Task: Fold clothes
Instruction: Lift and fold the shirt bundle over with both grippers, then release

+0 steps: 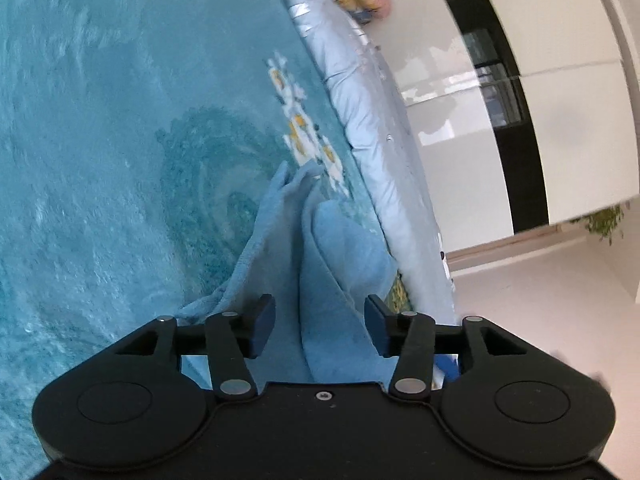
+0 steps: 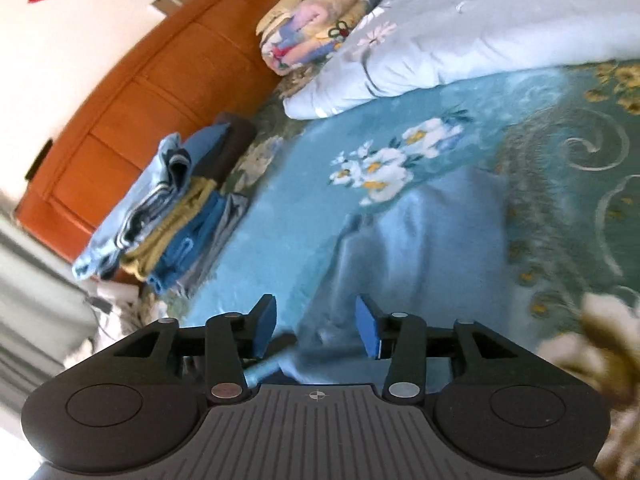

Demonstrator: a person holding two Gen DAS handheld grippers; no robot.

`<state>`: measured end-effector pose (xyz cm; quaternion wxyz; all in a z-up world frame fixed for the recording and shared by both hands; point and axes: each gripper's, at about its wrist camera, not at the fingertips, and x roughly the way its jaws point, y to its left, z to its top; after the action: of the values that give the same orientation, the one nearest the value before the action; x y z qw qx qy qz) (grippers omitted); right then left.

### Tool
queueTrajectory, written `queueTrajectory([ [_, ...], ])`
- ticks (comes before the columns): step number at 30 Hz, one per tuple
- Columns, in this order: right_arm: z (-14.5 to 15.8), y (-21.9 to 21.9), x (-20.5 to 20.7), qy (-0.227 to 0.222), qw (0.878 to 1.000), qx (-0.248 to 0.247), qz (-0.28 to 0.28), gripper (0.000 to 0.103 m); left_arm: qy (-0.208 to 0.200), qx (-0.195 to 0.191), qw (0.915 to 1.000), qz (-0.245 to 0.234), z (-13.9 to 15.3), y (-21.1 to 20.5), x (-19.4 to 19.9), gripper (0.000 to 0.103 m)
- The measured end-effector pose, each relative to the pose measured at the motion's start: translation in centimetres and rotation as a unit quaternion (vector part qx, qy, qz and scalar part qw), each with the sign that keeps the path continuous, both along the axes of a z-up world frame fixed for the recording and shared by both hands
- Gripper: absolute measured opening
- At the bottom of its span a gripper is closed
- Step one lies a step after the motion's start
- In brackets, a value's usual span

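A light blue garment (image 1: 320, 248) lies crumpled on the teal flowered bedspread (image 1: 100, 140) near the bed's edge. My left gripper (image 1: 320, 326) is open, its jaws wide apart with folds of the garment between them, not clamped. In the right wrist view the same light blue garment (image 2: 420, 248) spreads over the bedspread (image 2: 312, 152). My right gripper (image 2: 316, 326) is open just above the garment's near edge, with cloth lying between its blue pads.
A stack of folded clothes (image 2: 172, 208) sits at the bed's left side by an orange wooden headboard (image 2: 152, 92). A pale blue quilt (image 2: 460, 40) and a folded floral blanket (image 2: 316, 28) lie farther back. The quilt's edge (image 1: 360, 112) and a glossy floor (image 1: 460, 112) border the bed.
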<state>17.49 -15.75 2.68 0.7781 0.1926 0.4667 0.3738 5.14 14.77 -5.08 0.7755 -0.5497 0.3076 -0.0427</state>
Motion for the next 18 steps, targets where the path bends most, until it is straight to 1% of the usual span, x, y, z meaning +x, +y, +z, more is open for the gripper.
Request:
queueTrajectory([
  [2,-0.8,-1.1,-1.1,-0.001,1.000,-0.020,-0.005,0.041,0.001,-0.011,0.9999,0.001,0.1,-0.1,0.1,0.048],
  [5,-2.7,-2.4,-1.9,0.019,0.999,-0.028,-0.027,0.041,0.002,-0.004,0.9999,-0.012,1.2,-0.8,-0.4,0.052],
  [7,-3.7,-3.1,-1.6,0.040,0.998,-0.017,-0.046,0.041,-0.001,0.002,0.9999,-0.014,2.1,-1.3,-1.1,0.053],
  [8,-4.0,-3.4,-1.3,0.044,0.997,-0.018,-0.057,0.041,-0.003,0.005,0.9999,-0.015,2.5,-1.5,-1.5,0.054],
  [10,-3.8,-3.4,-0.2,0.031,0.996,-0.029,-0.074,0.042,-0.012,0.015,0.9996,-0.020,3.7,-2.2,-2.0,0.058],
  [11,-3.6,-3.3,0.4,0.022,0.996,-0.035,-0.081,0.042,-0.012,0.029,0.9992,-0.024,4.3,-2.6,-2.0,0.061],
  [12,-3.5,-3.2,1.2,0.015,0.996,-0.038,-0.085,0.042,-0.010,0.044,0.9986,-0.029,4.9,-3.2,-1.9,0.062],
  [16,-2.6,-1.8,4.3,-0.003,0.996,-0.052,-0.078,0.043,0.009,0.124,0.9910,-0.051,6.0,-5.9,-0.7,0.062],
  [18,-1.9,-0.9,5.1,-0.011,0.996,-0.056,-0.068,0.043,0.025,0.153,0.9862,-0.058,5.8,-7.0,-0.1,0.059],
])
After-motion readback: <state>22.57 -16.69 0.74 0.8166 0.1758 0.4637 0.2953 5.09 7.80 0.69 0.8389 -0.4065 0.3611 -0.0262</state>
